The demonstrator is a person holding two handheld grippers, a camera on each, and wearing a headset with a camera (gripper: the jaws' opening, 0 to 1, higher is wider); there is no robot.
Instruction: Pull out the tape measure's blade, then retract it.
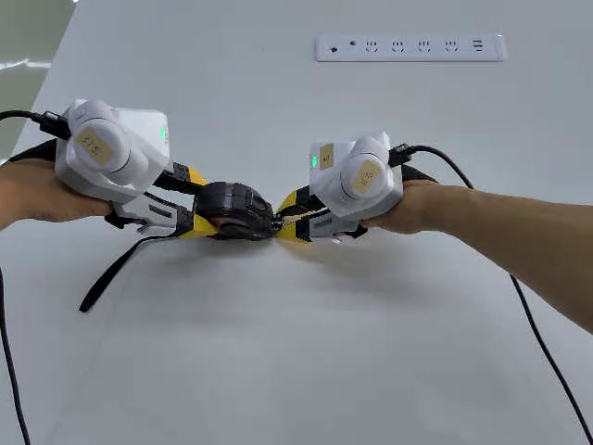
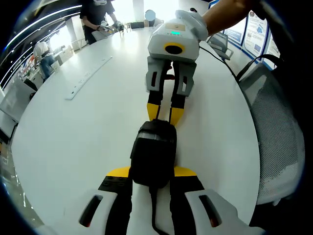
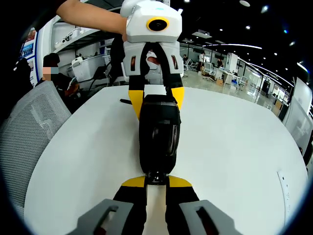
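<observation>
A black strap [image 1: 116, 269] trails from my left side across the white bench [image 1: 324, 352] toward its near left corner. My left claw [image 1: 199, 202] comes next, its two yellow-tipped jaws clamped on the sides of the black tape measure [image 1: 236, 211], one on the far side and one on the near side. In the left gripper view the same claw [image 2: 151, 172] squeezes the back half of the tape measure [image 2: 154, 152], which points straight away from me.

The tape measure rests on the bench about midway between the left and right edges, well apart from the white power strip [image 1: 410, 46] that lies by the far edge.

Touching the case on its right is my right claw [image 1: 287, 216]. In the right gripper view that claw [image 3: 156, 183] has its jaws pressed together on the blade tip [image 3: 156, 177], right at the mouth of the tape measure [image 3: 159, 134]. The two claws face each other nose to nose, with the case between them.

A black cable [image 1: 547, 352] runs from my right hand toward the near right corner. A grey mesh chair [image 2: 279, 137] stands beside the bench edge.
</observation>
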